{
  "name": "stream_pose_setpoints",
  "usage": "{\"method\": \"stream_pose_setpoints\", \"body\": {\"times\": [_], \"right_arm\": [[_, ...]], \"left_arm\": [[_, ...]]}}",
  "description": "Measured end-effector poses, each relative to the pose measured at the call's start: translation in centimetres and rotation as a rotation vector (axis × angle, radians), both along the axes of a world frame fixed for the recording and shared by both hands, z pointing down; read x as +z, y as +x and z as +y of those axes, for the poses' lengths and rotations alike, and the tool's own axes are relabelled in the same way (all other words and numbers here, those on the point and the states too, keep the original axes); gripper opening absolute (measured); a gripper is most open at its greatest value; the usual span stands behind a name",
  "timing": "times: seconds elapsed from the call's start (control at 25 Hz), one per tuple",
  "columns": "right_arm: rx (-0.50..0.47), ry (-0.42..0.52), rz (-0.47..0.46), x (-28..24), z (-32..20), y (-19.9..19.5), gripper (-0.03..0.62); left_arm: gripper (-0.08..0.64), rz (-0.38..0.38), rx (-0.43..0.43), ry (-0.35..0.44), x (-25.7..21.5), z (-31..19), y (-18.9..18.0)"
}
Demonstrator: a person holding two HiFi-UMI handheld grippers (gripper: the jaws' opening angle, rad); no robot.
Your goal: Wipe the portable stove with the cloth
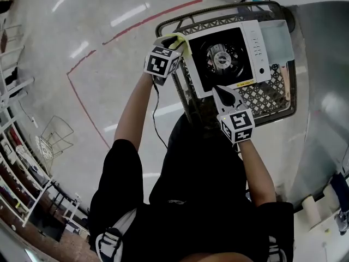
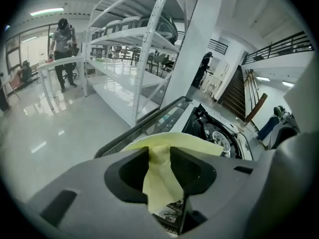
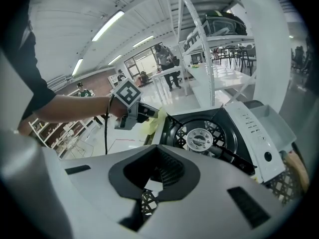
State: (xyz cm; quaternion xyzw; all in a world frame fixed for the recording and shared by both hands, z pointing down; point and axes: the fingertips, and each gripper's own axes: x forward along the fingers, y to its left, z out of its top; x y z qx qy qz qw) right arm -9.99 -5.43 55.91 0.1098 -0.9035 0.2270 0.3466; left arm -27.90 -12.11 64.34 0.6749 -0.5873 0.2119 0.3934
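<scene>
Holding the thin yellow cloth (image 1: 180,39) (image 2: 160,180) tight between its jaws, the left gripper (image 1: 175,47) (image 2: 159,158) sits at the far left corner of the white portable stove with the black top (image 1: 253,41) (image 3: 254,128). The stove rests in a black wire basket (image 1: 272,100) by the left edge of the grey counter (image 1: 322,64). Its long side runs left to right, so the black top lies just to the right of the cloth. The right gripper (image 1: 219,91) (image 3: 152,183) looks pinched shut on the stove's near white rim, likely to steady it. The wipe should go rightwards.
</scene>
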Motion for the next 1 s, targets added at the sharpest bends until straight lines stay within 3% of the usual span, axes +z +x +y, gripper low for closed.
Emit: {"method": "stream_pose_setpoints", "body": {"times": [0.36,0.48,0.8,1.0], "right_arm": [[0.005,-0.015,-0.013,0.2,-0.1,0.7,0.006],[0.001,-0.015,-0.013,0.4,0.0,0.8,0.005],[0.012,-0.019,-0.033,0.6,-0.5,0.9,0.005],[0.009,-0.015,-0.038,0.6,-1.0,1.5,0.005]], "left_arm": [[0.133,-0.039,0.41,-0.081,-0.1,-1.7,1.1],[0.121,-0.027,0.479,-0.112,-0.1,-2.5,1.8],[0.11,-0.109,0.641,-0.175,0.0,-4.3,3.1],[0.11,-0.107,0.682,-0.2,-0.2,-5.5,4.2]]}}
